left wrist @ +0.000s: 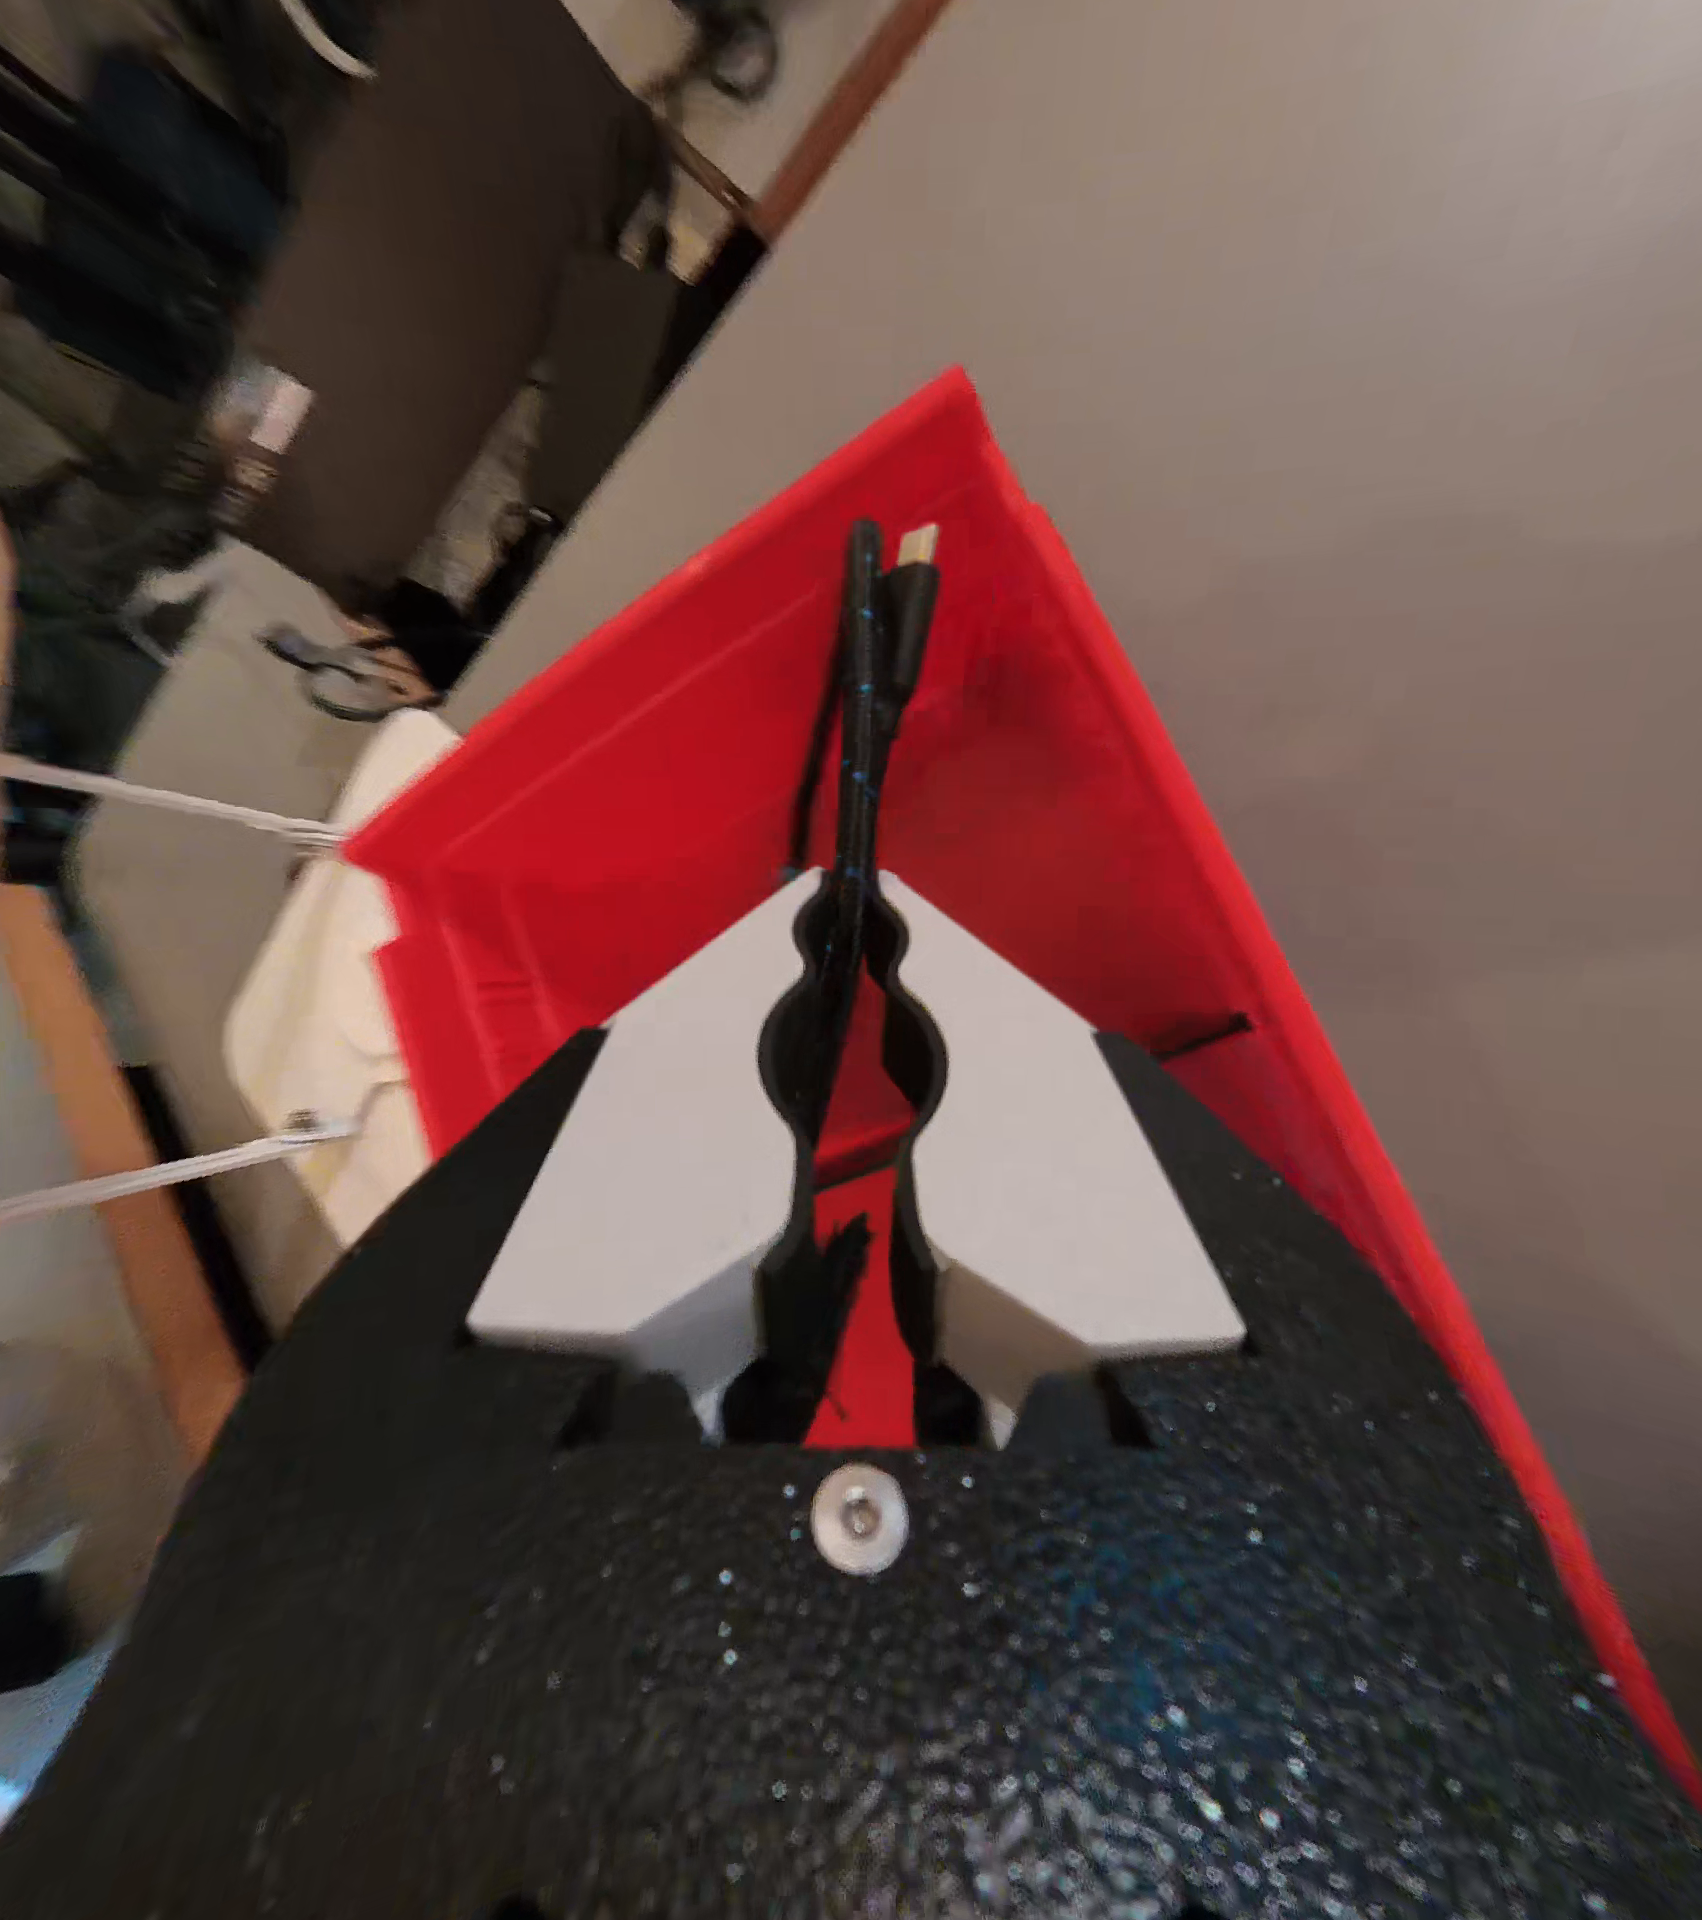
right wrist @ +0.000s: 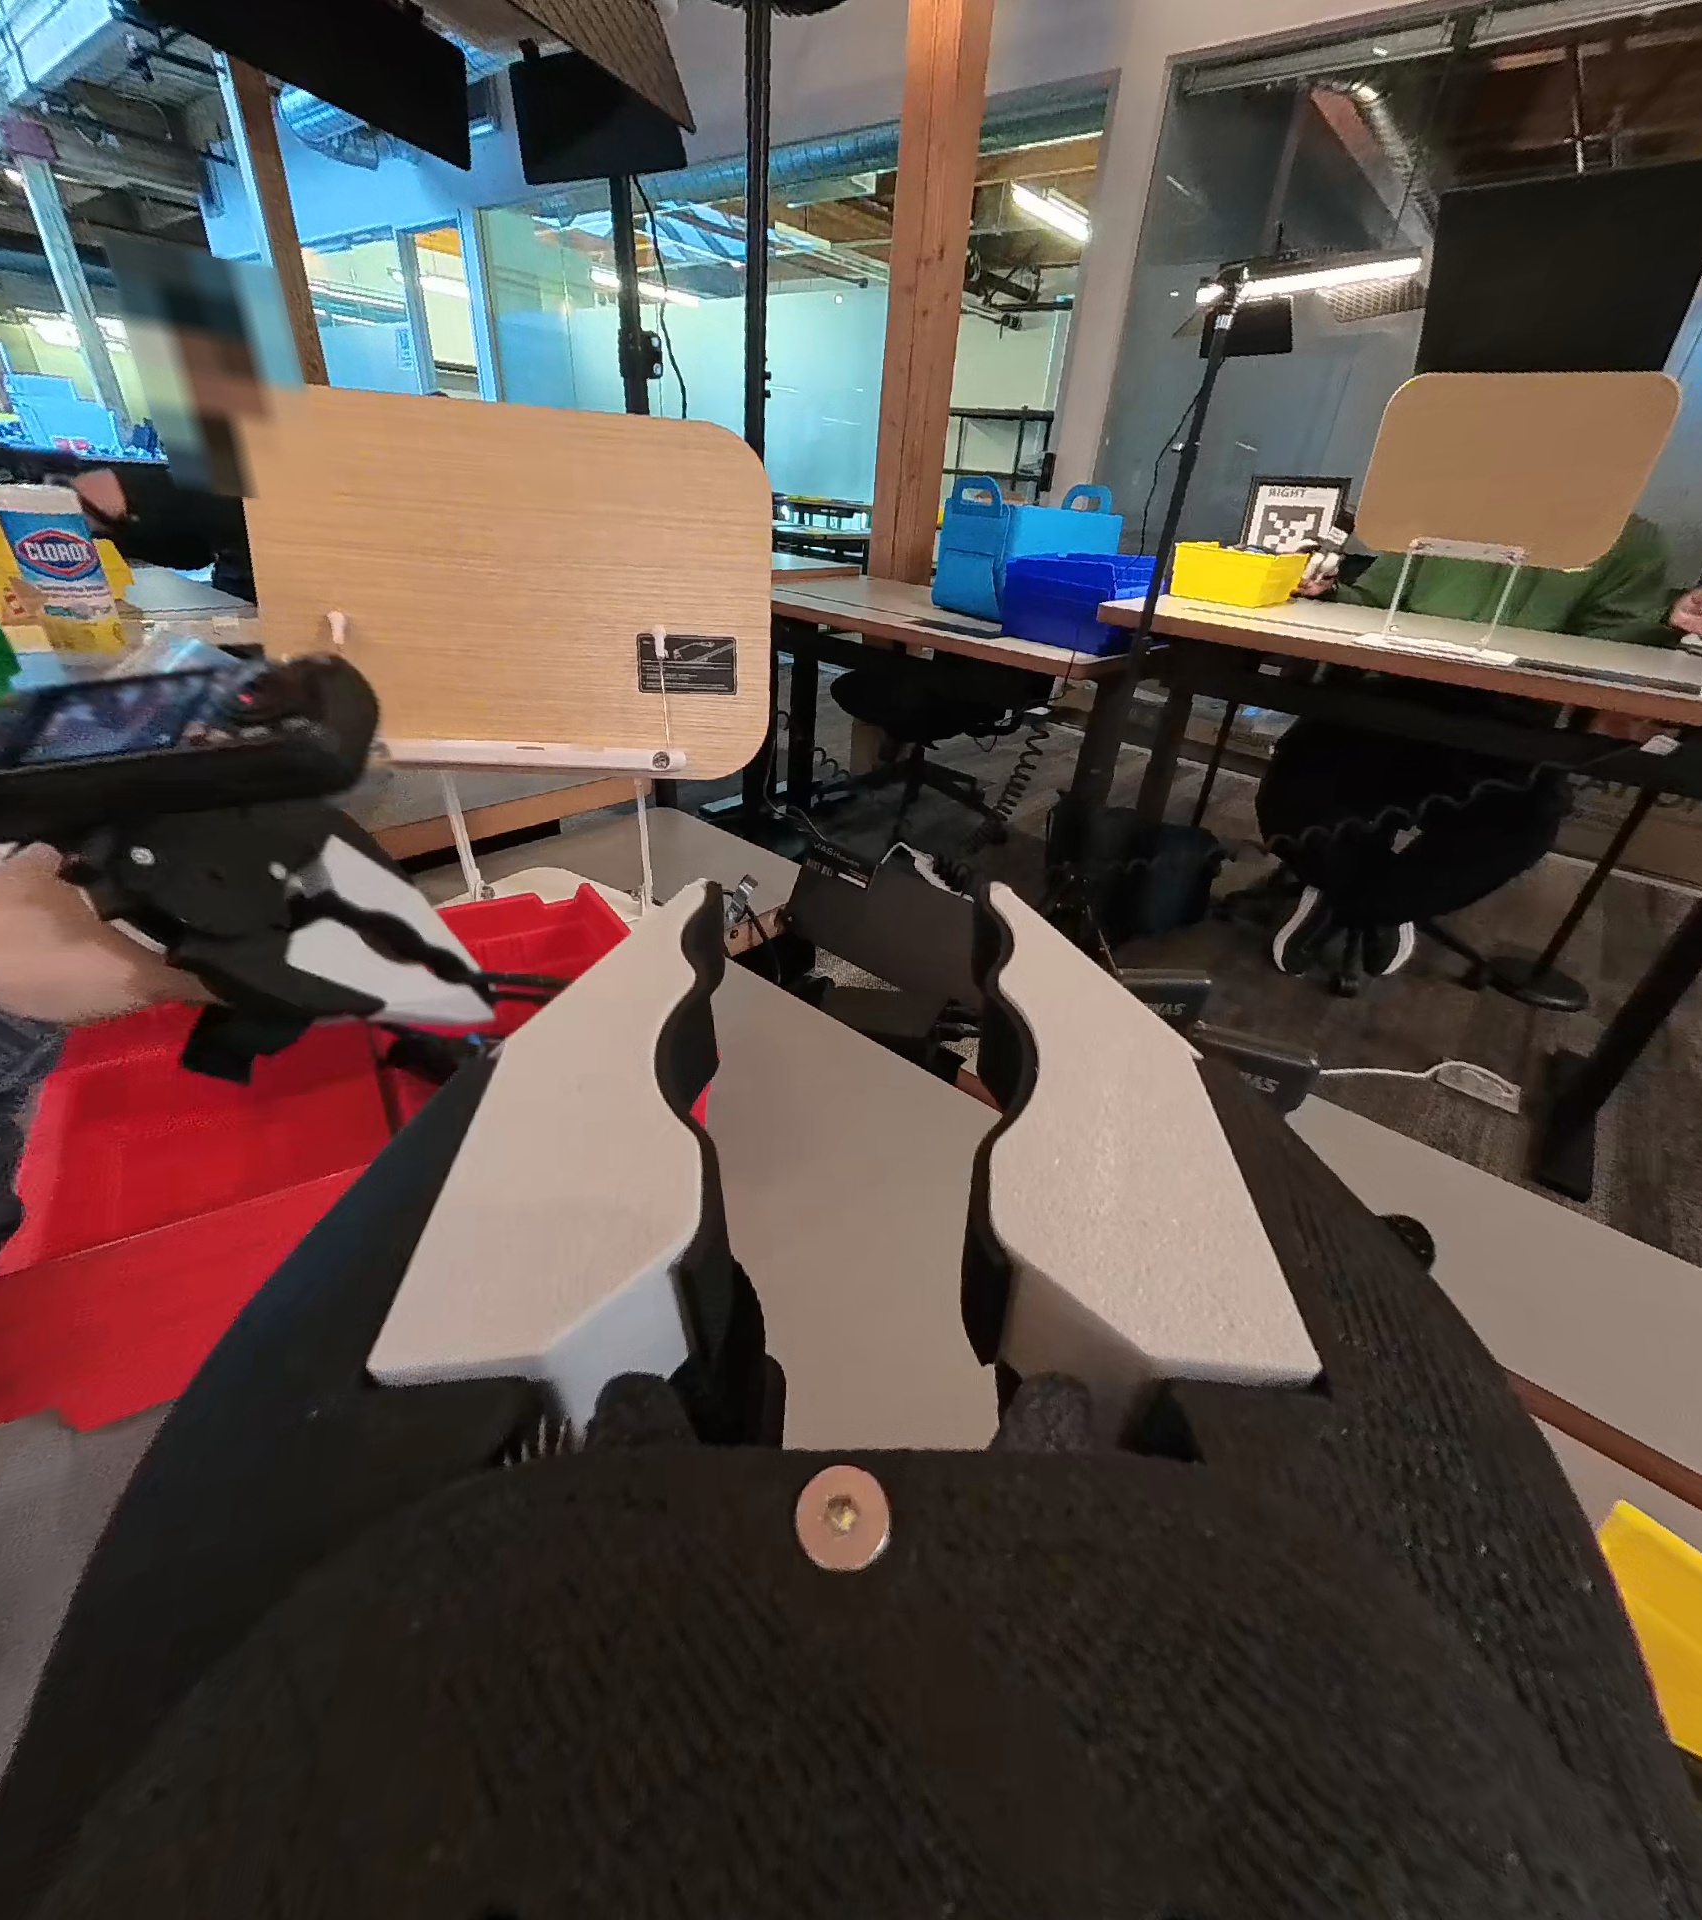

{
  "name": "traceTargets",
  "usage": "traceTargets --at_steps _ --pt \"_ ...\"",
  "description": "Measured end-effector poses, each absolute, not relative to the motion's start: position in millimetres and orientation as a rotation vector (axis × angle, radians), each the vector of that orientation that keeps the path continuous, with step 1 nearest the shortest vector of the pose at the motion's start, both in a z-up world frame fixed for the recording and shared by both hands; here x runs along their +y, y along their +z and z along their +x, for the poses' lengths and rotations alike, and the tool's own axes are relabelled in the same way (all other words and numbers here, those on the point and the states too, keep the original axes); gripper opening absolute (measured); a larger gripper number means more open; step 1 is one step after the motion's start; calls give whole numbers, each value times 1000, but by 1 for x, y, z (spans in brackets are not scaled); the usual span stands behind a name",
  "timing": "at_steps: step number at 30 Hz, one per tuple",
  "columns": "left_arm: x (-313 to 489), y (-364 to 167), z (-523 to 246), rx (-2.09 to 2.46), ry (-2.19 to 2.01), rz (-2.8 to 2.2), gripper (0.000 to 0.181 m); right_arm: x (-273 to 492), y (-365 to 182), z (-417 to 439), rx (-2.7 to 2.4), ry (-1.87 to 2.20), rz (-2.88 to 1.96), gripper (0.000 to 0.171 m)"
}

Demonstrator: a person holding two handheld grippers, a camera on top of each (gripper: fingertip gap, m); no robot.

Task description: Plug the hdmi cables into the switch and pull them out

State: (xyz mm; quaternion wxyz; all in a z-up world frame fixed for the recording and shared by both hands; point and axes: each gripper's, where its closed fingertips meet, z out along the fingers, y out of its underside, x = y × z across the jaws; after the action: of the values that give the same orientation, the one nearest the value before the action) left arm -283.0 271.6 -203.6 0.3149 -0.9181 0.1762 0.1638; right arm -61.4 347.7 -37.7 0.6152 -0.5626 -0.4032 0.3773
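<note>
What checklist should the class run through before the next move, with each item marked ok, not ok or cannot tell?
1. Left gripper closed on the black cable: ok, the cable is pinched between its fingertips.
2. Cable's metal plug free and pointing away from the gripper: ok, it shows above the red bin.
3. Right gripper open and empty, ready to help: ok.
4. Switch located: cannot tell, it shows in neither view.
5. Second cable located: cannot tell; a thinner black strand runs beside the held one, but what it is stays unclear.
6. Left wrist view sharp enough to aim: not ok, its left side is blurred.
</note>
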Motion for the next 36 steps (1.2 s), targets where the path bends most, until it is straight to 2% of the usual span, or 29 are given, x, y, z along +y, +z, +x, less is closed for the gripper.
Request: traceTargets --at_steps 1,7,14,19,25,28,31,34,36 --pt "273 -193 -287 452 481 -2368 2 348 -38 -61 -928 867 -1296 47" --pt "273 -113 -279 415 607 -1966 1 347 -31 -53 -900 869 -1275 47" --pt "253 -21 -208 488 545 -1481 1 342 -14 -34 -842 873 -1216 45" --pt "259 -12 -161 570 380 -1410 1 314 -10 -26 -991 877 -1068 50" --pt "262 3 -103 628 70 -1255 2 308 -78 -24 -1312 890 -1237 79" --pt "258 7 -76 670 -80 -1188 1 298 -100 -28 -1418 1042 -1266 81" --pt "255 9 -57 703 -185 -1142 1 283 -104 -35 -1498 1152 -1215 70" --pt "251 11 -44 715 -286 -1112 1 270 -113 -37 -1613 1145 -1168 24" --pt "249 14 -42 697 -342 -1093 5 265 -109 -37 -1637 1148 -1114 12"
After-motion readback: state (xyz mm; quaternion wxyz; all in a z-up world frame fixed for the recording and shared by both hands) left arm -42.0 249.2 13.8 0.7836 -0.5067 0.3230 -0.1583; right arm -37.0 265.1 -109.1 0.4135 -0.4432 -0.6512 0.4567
